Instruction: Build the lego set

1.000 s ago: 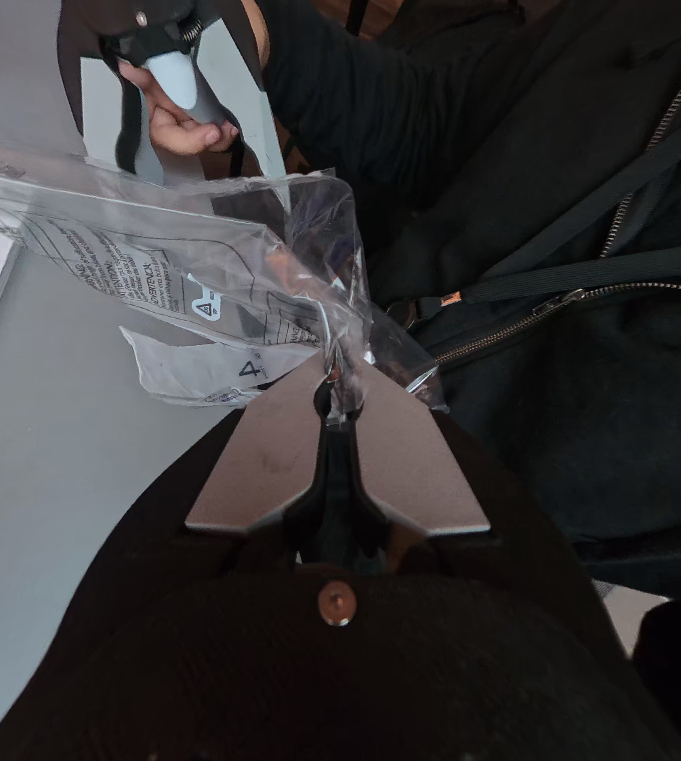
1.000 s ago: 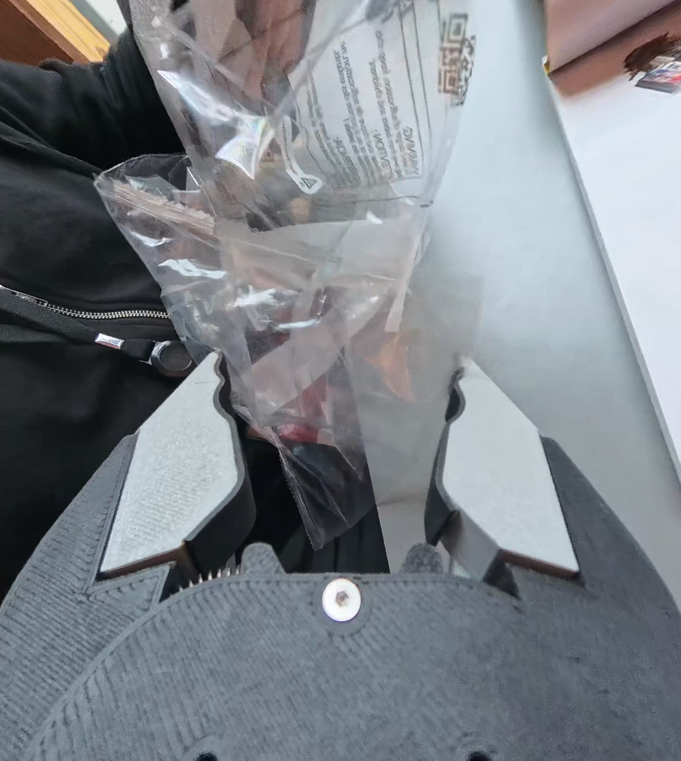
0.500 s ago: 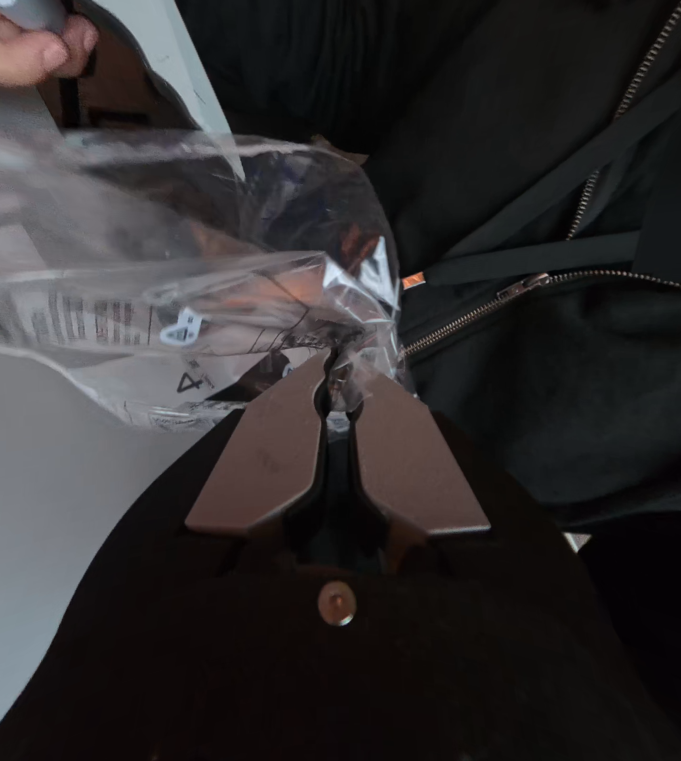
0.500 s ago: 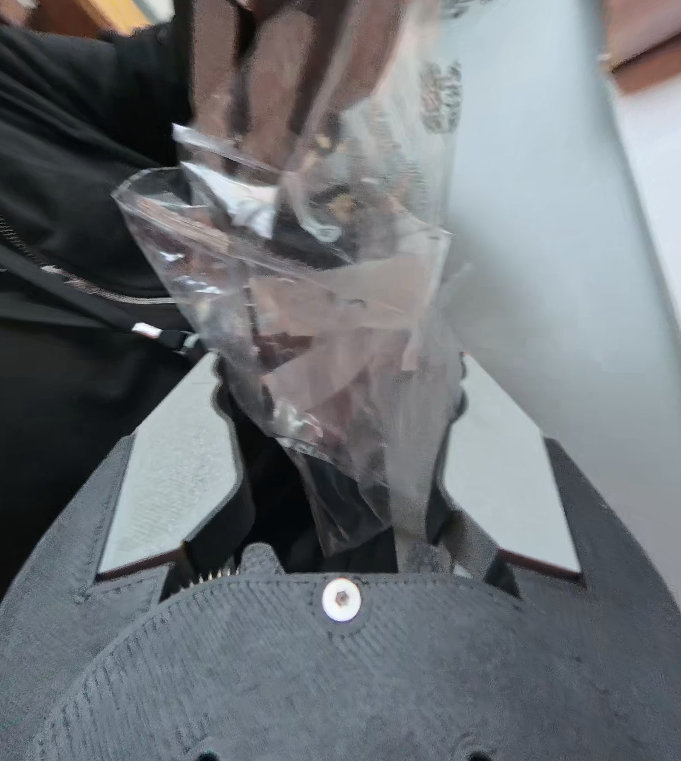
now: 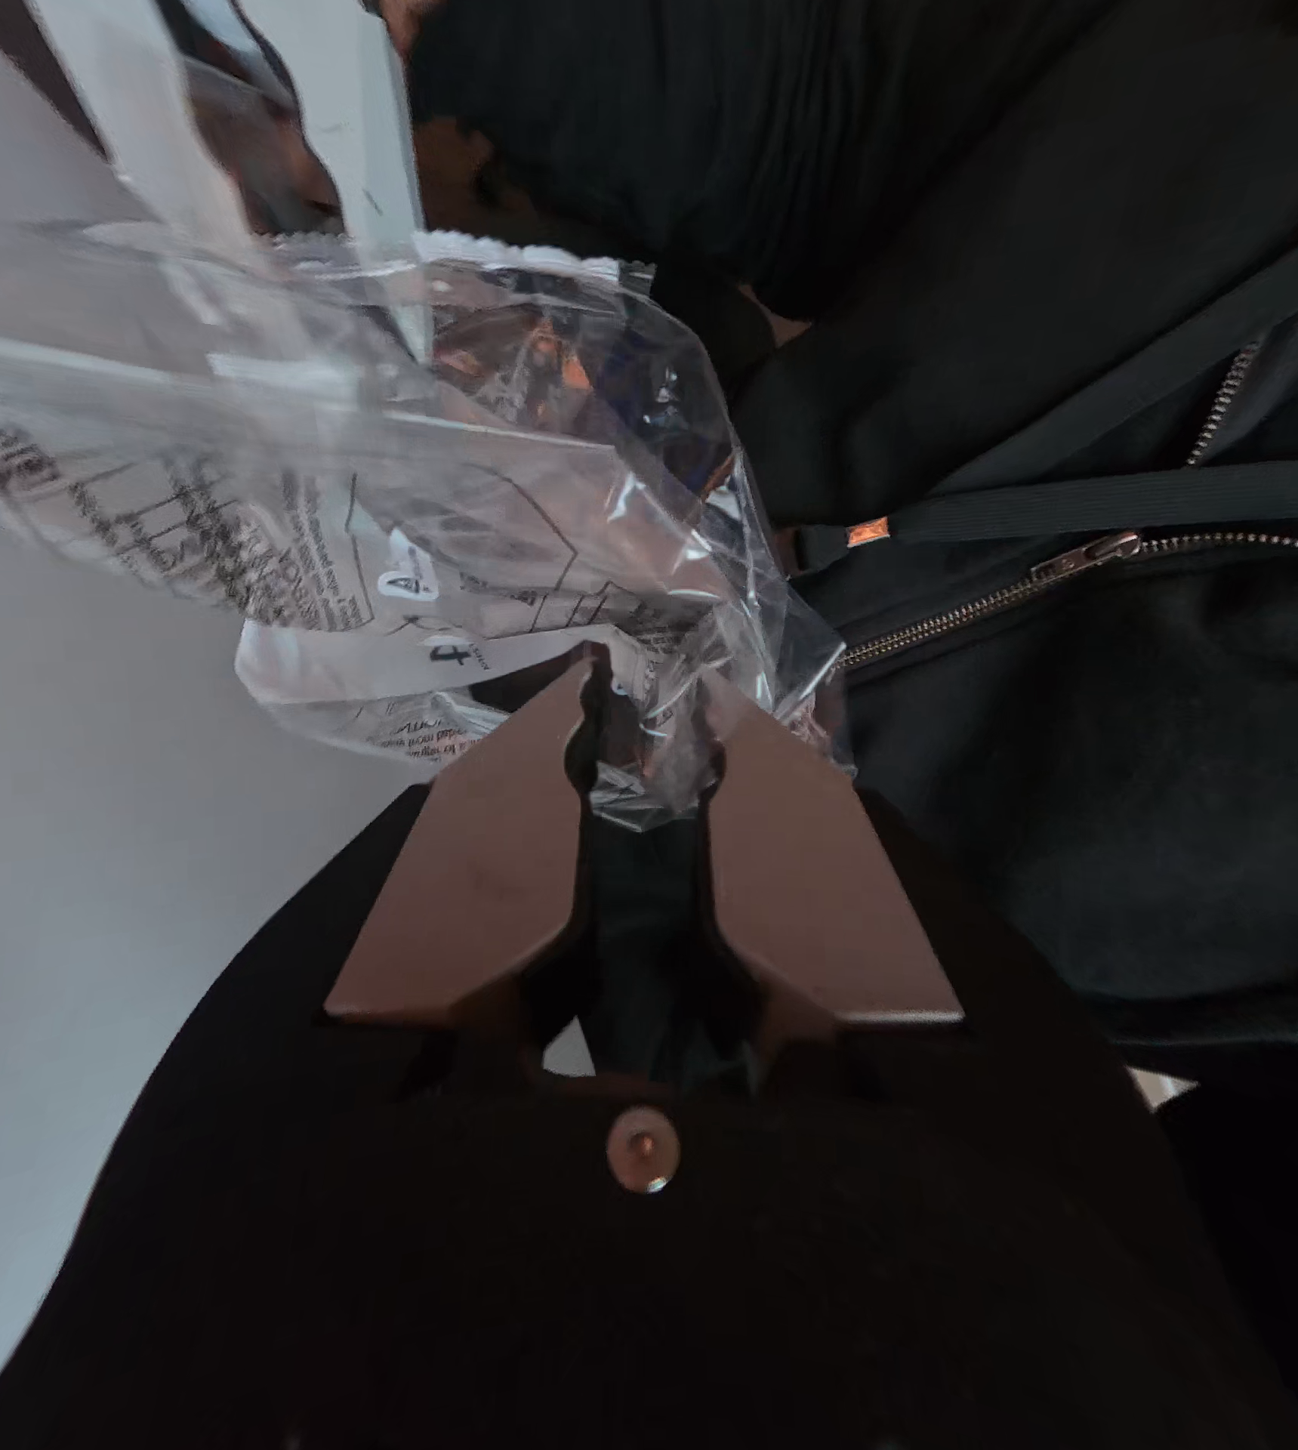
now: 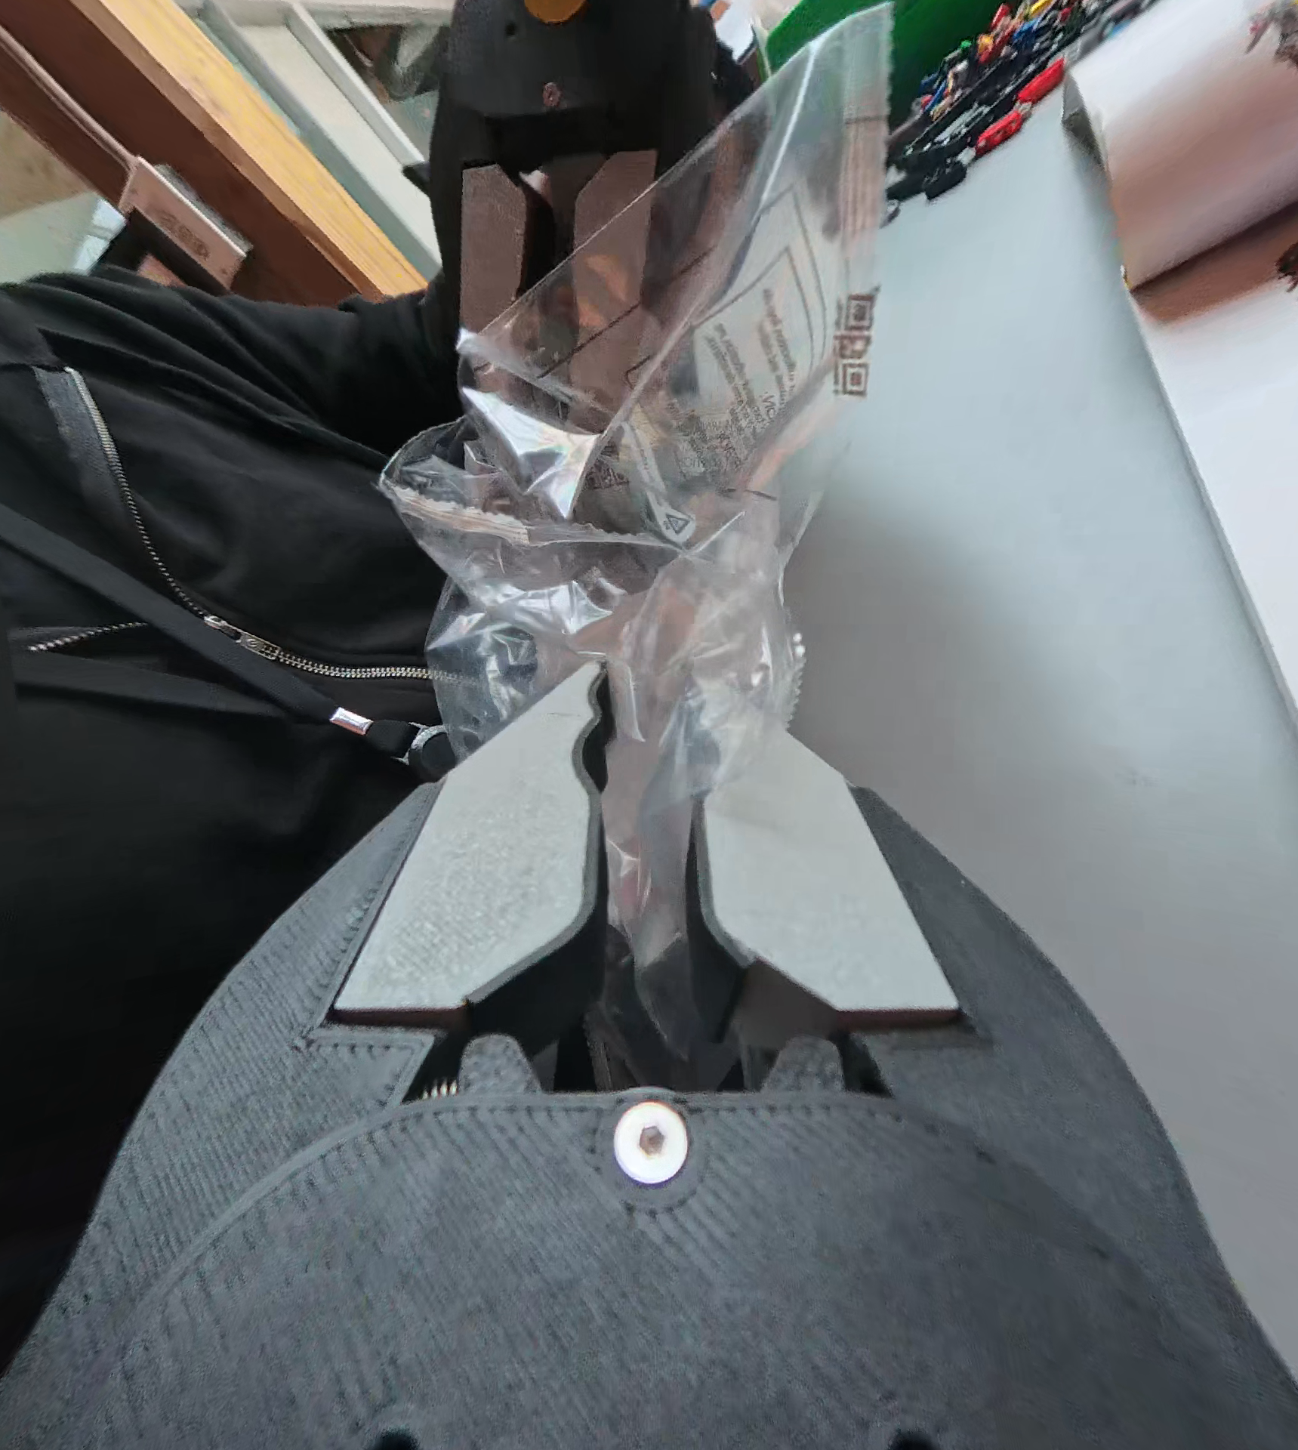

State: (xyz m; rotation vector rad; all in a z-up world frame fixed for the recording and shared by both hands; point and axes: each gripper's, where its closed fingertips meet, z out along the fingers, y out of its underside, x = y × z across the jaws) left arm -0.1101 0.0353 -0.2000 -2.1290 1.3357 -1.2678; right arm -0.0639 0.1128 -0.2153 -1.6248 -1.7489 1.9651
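Observation:
A clear plastic bag (image 5: 473, 486) of Lego pieces, with black print and a white label, hangs between the two grippers. Small dark, red and orange pieces show through it. My left gripper (image 5: 653, 690) has its jaws parted a little, and crumpled plastic lies loosely between the fingers. My right gripper (image 6: 669, 706) is shut on the lower part of the bag (image 6: 669, 486), which stands up from its fingers. The left gripper (image 6: 547, 235) also shows behind the bag's top in the right wrist view, jaws apart.
A person in a black zipped jacket (image 6: 159, 549) is close on one side. The grey table (image 6: 983, 549) lies on the other, with a white booklet (image 6: 1257, 471) on it. Several loose coloured Lego pieces (image 6: 967, 102) lie at the far end. Some 10 cm of space lies between my two pairs of fingers.
My right gripper, open wide around the bag before, has closed on it. My left gripper, shut tight on the bag's corner before, has parted its jaws. The bag has swung upward.

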